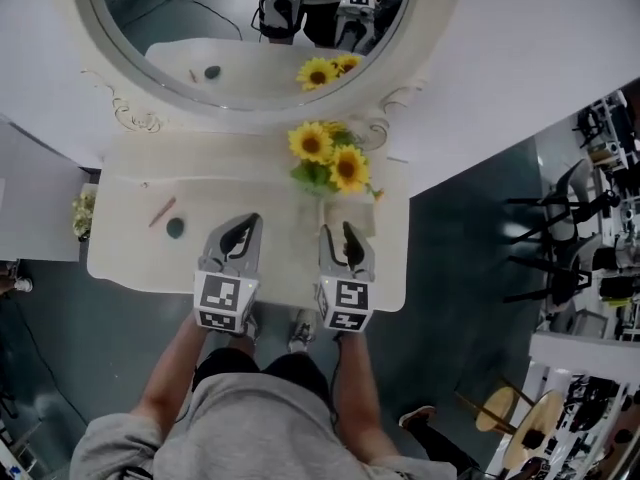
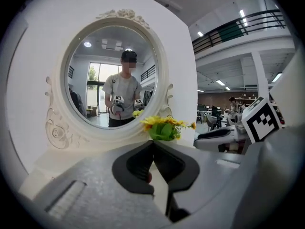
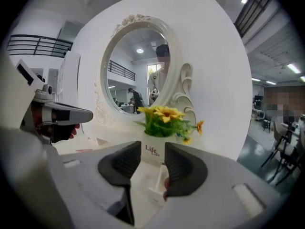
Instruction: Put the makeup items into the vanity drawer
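Observation:
On the white vanity top point(image 1: 130, 258), at its left, lie a reddish pencil point(image 1: 162, 212) and a small dark round item point(image 1: 175, 228). My left gripper point(image 1: 243, 225) hovers over the middle of the top, right of both items. Its jaws are shut with nothing between them point(image 2: 152, 144). My right gripper point(image 1: 336, 230) is beside it, just in front of the sunflower vase point(image 1: 330, 163). It stands open point(image 3: 152, 159), and through the gap show the vase point(image 3: 153, 151) and a small white boxy edge point(image 3: 157, 187) below. No drawer front is visible.
A large oval mirror point(image 1: 250, 28) in an ornate white frame backs the table and reflects me and both grippers. The sunflowers point(image 2: 163, 128) stand at the right of the mirror's base. Dark floor surrounds the table, with stands and gear at the far right point(image 1: 580, 268).

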`<state>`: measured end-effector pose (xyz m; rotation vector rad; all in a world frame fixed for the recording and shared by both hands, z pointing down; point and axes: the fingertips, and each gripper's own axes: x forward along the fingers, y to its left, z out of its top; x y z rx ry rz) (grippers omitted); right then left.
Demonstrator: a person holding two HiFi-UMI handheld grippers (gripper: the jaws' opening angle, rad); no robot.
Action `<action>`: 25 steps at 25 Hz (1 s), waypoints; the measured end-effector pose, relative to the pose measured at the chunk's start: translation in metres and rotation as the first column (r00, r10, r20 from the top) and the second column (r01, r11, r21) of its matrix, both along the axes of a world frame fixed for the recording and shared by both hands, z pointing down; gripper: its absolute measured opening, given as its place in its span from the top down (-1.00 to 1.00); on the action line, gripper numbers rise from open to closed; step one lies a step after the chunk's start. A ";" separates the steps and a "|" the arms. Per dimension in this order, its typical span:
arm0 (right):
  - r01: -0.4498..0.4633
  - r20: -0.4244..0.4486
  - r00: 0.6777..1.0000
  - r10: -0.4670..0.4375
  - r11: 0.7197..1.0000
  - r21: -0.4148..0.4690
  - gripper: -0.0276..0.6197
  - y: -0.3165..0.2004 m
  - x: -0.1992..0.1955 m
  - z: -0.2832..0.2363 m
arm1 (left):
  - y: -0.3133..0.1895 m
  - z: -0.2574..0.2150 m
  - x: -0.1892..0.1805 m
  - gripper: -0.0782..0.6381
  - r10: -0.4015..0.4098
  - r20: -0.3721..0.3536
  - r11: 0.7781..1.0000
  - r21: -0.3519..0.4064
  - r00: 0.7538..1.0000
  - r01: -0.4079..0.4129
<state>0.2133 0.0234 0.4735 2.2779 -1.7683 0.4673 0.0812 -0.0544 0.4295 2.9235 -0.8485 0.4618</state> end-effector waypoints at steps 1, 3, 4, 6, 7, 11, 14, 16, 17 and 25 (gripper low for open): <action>0.007 -0.006 1.000 -0.007 1.000 0.015 0.43 0.000 -0.004 -0.009 | 0.000 -0.007 -0.004 0.75 -0.009 -0.009 1.000 0.012 1.000 0.009; 0.022 -0.025 0.999 -0.021 0.999 0.042 0.43 -0.001 -0.012 -0.027 | 0.002 -0.022 -0.013 0.75 -0.024 -0.026 0.999 0.033 0.999 0.025; 0.030 -0.037 0.999 -0.028 0.998 0.054 0.43 -0.001 -0.016 -0.035 | 0.003 -0.028 -0.017 0.75 -0.032 -0.034 0.999 0.042 0.999 0.033; 0.043 -0.061 0.997 -0.039 0.996 0.078 0.43 -0.001 -0.023 -0.050 | 0.005 -0.040 -0.024 0.75 -0.045 -0.050 0.997 0.058 0.998 0.048; 0.049 -0.073 0.996 -0.043 0.995 0.090 0.48 -0.001 -0.026 -0.058 | 0.006 -0.045 -0.028 0.75 -0.049 -0.057 0.996 0.067 0.997 0.053; 0.069 -0.110 0.992 -0.054 0.989 0.135 0.57 0.002 -0.040 -0.083 | 0.010 -0.062 -0.040 0.75 -0.056 -0.076 0.993 0.098 0.996 0.063; 0.077 -0.131 0.990 -0.055 0.983 0.165 0.64 0.006 -0.048 -0.098 | 0.014 -0.071 -0.048 0.75 -0.062 -0.083 0.991 0.117 0.995 0.071; 0.080 -0.142 0.988 -0.055 0.981 0.177 0.76 0.010 -0.053 -0.104 | 0.016 -0.074 -0.053 0.75 -0.067 -0.088 0.990 0.121 0.994 0.077; 0.081 -0.147 0.988 -0.055 0.980 0.181 0.84 0.012 -0.055 -0.106 | 0.017 -0.075 -0.055 0.75 -0.068 -0.089 0.989 0.122 0.994 0.079; 0.108 -0.169 0.983 -0.075 0.975 0.196 0.90 0.019 -0.072 -0.114 | 0.029 -0.078 -0.065 0.75 -0.064 -0.091 0.988 0.134 0.994 0.076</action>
